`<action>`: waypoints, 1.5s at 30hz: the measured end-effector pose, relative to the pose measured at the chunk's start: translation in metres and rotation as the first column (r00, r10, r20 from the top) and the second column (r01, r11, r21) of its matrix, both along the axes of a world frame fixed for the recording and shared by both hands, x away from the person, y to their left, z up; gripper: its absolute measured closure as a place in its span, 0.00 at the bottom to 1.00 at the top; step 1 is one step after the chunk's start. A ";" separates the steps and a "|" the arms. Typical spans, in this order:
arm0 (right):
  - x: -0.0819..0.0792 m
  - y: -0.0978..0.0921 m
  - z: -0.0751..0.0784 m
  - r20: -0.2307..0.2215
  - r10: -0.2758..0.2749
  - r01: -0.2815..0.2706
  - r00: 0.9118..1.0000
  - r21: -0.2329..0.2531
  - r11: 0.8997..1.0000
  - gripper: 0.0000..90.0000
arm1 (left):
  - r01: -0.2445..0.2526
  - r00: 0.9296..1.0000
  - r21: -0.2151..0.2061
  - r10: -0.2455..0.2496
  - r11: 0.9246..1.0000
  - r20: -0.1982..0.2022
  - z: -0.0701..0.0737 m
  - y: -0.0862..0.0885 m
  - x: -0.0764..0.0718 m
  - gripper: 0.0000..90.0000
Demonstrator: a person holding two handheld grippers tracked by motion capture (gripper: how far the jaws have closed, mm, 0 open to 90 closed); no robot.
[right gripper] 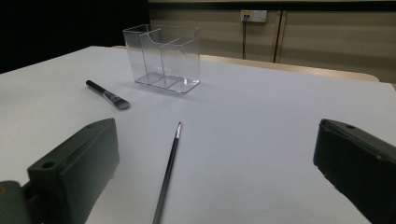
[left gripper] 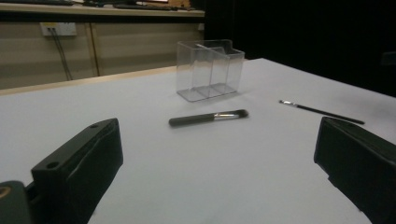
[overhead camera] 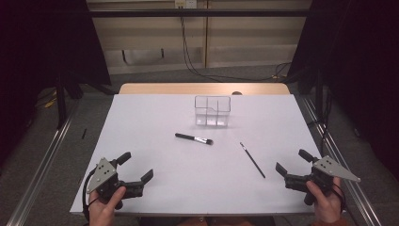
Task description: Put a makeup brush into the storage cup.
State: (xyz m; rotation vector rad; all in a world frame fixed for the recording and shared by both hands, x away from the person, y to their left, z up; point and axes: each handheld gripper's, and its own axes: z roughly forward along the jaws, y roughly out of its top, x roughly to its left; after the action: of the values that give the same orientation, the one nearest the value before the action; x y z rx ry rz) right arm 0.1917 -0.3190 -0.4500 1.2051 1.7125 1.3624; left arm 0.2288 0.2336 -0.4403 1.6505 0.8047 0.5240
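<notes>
I have both grippers low at the near edge of the white table (overhead camera: 155, 160), neither touching anything. My left gripper (overhead camera: 136, 170) sits at the near left corner with its jaws spread wide apart and nothing between them; my right gripper (overhead camera: 291, 165) sits at the near right corner, jaws likewise wide apart and empty. Through the left gripper view I look across bare tabletop to the thick brush (left gripper: 208, 118), which lies flat near the middle of the table, its black handle toward my left side and its bristled head toward the right. Just beyond it stands the clear organizer (left gripper: 209, 70), upright, with its compartments divided by transparent walls and nothing visible inside them. The thin brush (right gripper: 168, 172) lies flat closer to my right gripper, running diagonally away from it with its fine tip pointing toward the organizer; in the right gripper view it sits between the jaws' line of sight but well short of contact. The two brushes lie apart from each other and apart from the organizer.
</notes>
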 end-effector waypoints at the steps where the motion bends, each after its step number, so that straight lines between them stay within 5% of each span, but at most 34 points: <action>1: 0.000 0.000 0.000 0.000 -0.005 0.005 1.000 0.008 1.000 0.00 | 0.000 1.000 -0.001 0.000 1.000 -0.008 0.000 0.000 0.001 0.01; 10: -0.002 -0.001 0.000 0.000 -0.003 0.003 1.000 -0.008 1.000 0.00 | 0.010 1.000 -0.003 -0.010 1.000 -0.007 0.001 0.000 -0.001 0.02; 12: -0.003 0.001 0.000 -0.005 0.010 -0.010 1.000 -0.014 1.000 0.00 | 0.038 0.999 0.026 -0.039 0.999 0.011 0.003 -0.002 -0.001 0.02; 20: -0.005 0.000 0.000 -0.001 0.008 -0.008 1.000 -0.025 1.000 0.00 | 0.066 0.998 -0.008 -0.066 0.998 -0.007 0.012 -0.017 0.001 0.01; 23: -0.005 0.000 0.000 -0.008 0.002 -0.003 1.000 -0.022 1.000 0.00 | 0.093 0.995 -0.006 -0.093 0.996 0.022 0.019 -0.023 0.001 0.01; 34: -0.005 -0.001 0.000 -0.006 0.003 -0.003 1.000 -0.022 1.000 0.00 | 0.075 0.995 0.005 -0.075 0.997 0.063 0.032 -0.039 0.022 0.01; 45: -0.003 0.000 -0.001 -0.005 0.007 -0.007 1.000 -0.025 1.000 0.00 | 0.151 0.987 0.056 -0.154 0.987 0.053 0.033 -0.078 0.051 0.02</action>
State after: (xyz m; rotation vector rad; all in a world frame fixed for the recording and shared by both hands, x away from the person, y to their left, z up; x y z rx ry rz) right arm 0.1883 -0.3191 -0.4508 1.1909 1.7338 1.3391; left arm 0.2795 0.1557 -0.4077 1.7214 0.6212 0.4851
